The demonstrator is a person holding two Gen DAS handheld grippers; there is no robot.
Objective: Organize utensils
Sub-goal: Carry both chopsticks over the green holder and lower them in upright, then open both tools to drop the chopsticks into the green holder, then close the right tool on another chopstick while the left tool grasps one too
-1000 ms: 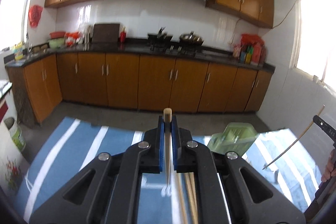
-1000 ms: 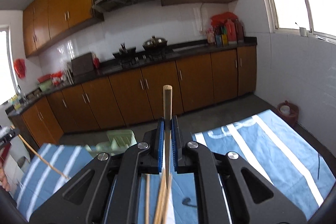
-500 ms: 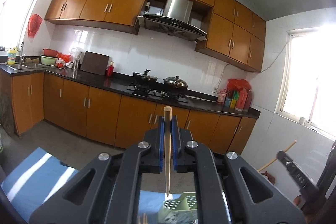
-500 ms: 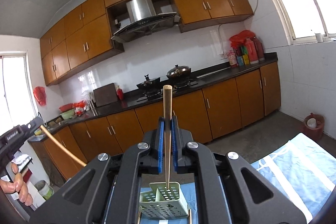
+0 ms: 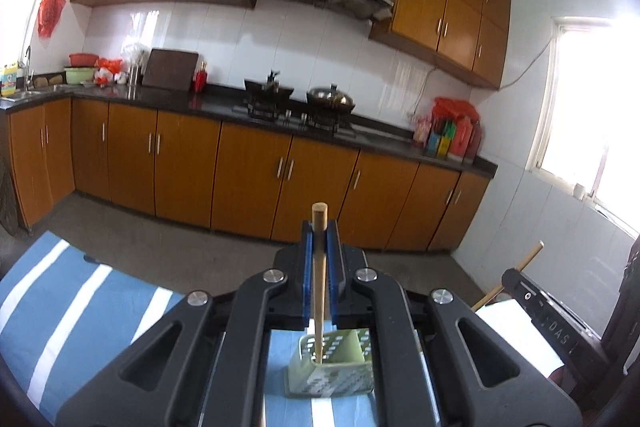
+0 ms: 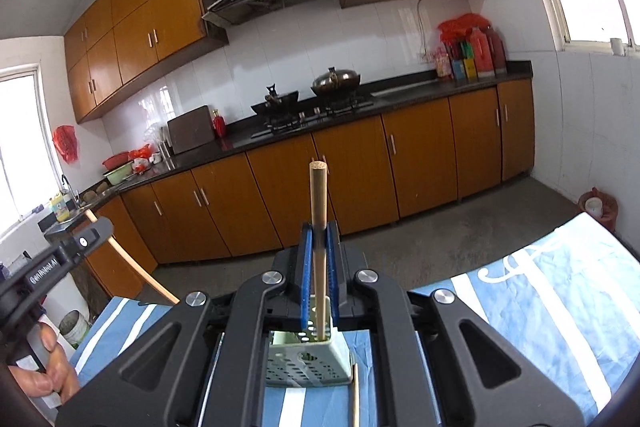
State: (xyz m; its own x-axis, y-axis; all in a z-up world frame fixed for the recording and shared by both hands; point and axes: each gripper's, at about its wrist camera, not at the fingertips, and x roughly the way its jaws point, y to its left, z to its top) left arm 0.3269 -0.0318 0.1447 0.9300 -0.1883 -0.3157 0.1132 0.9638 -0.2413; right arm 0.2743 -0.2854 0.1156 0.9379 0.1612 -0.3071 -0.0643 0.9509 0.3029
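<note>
Two chopsticks are held upright over the green holder, one in each gripper.

Left wrist view: the left gripper (image 5: 319, 239) is clenched on a wooden chopstick (image 5: 319, 283), whose lower tip is seen inside the perforated green holder (image 5: 332, 371) at 6 o'clock on the blue striped cloth (image 5: 80, 311); the right gripper's (image 5: 532, 291) stick shows at 3 o'clock. Right wrist view: the right gripper (image 6: 319, 243) is clamped on a second chopstick (image 6: 319, 247), its tip apparently within the holder (image 6: 308, 363); another chopstick (image 6: 354, 395) lies on the cloth at 5 o'clock, just beside the holder. The insertion step is judged to be in hand; next, each stick would need lowering, then the jaws opening.
</note>
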